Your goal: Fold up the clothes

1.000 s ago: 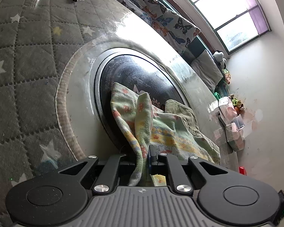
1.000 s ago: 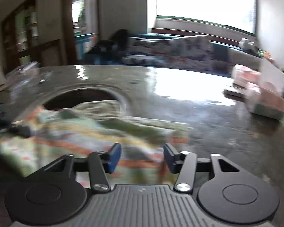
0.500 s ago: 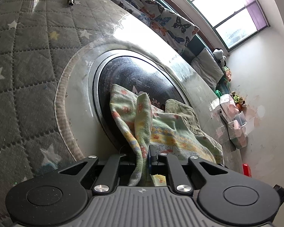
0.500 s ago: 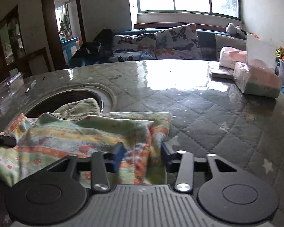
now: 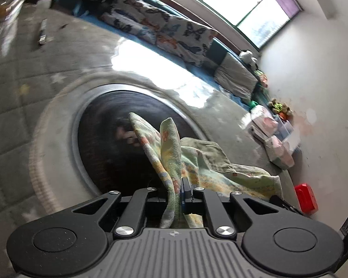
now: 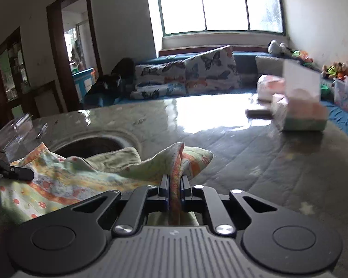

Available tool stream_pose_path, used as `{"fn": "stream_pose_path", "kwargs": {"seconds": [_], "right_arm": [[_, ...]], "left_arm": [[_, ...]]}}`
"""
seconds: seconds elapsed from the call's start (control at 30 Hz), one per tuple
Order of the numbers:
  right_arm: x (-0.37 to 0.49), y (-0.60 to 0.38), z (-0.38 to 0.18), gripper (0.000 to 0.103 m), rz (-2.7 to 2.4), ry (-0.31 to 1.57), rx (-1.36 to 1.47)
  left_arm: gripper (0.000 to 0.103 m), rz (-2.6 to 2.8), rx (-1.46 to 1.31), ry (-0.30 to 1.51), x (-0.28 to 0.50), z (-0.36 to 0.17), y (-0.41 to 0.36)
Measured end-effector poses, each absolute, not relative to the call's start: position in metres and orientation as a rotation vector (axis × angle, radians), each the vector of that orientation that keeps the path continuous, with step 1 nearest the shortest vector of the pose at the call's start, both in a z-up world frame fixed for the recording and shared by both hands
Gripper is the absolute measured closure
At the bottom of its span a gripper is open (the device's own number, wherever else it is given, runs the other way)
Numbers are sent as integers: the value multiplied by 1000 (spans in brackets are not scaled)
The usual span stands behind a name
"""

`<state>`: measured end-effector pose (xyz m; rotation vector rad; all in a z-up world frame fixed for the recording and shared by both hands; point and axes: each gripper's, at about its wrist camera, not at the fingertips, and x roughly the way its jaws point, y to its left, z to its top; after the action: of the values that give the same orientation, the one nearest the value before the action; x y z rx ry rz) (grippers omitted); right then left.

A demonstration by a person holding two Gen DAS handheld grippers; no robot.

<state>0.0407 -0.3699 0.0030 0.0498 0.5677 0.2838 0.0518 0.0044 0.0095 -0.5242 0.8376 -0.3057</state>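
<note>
A pale green patterned garment [image 5: 211,164] with orange and yellow prints lies on the grey quilted table, partly over a round black inset. My left gripper [image 5: 176,190] is shut on one bunched edge of it, which stands up between the fingers. In the right wrist view the same garment [image 6: 76,178] spreads to the left, and my right gripper [image 6: 175,185] is shut on an orange-trimmed edge of it. The left gripper's finger [image 6: 14,172] shows at the left edge of that view, on the cloth.
The round black inset [image 5: 118,143] sits in the table [image 6: 255,162]. Tissue packs [image 6: 299,113] stand at the far right of the table. A red box [image 5: 306,200] lies near the edge. A small pen-like object [image 5: 43,32] lies far left. A sofa with butterfly cushions [image 6: 197,74] is behind.
My right gripper has closed on the garment's orange-trimmed edge; it was open around it before. My left gripper has kept its grip and lifted or tilted, so the view shifted.
</note>
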Motion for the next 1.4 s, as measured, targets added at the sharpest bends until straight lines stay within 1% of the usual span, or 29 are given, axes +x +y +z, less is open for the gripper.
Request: {"fn": "stream_pose_path", "kwargs": {"seconds": [0.33,0.57,0.8,1.1,1.17,1.27,1.33,1.4], "right_arm": [[27,-439,29,95,119,500,44],[18,-486,34,95,11,473,49],[15,-523,25,95,-53,482,72],[17,-539,-10,95,-71,568,109],[20,-542,-16,94,-73,589,114],[26,-548,-24,92,-93,611,122],[27,-551,-25,91,-114,613,121],[27,-554,-24,90,-135,605,119]], "left_arm": [[94,-447,-452,850,74,22,-81],[94,-537,-402,864,85,23,-142],[94,-580,-360,891,89,15,-183],[94,-556,-324,971,88,-12,-189],[91,-547,-326,983,88,-15,-186],[84,-517,-313,976,88,-15,-180],[77,-487,-299,954,89,-10,-174],[76,-461,-292,927,92,-5,-168]]}}
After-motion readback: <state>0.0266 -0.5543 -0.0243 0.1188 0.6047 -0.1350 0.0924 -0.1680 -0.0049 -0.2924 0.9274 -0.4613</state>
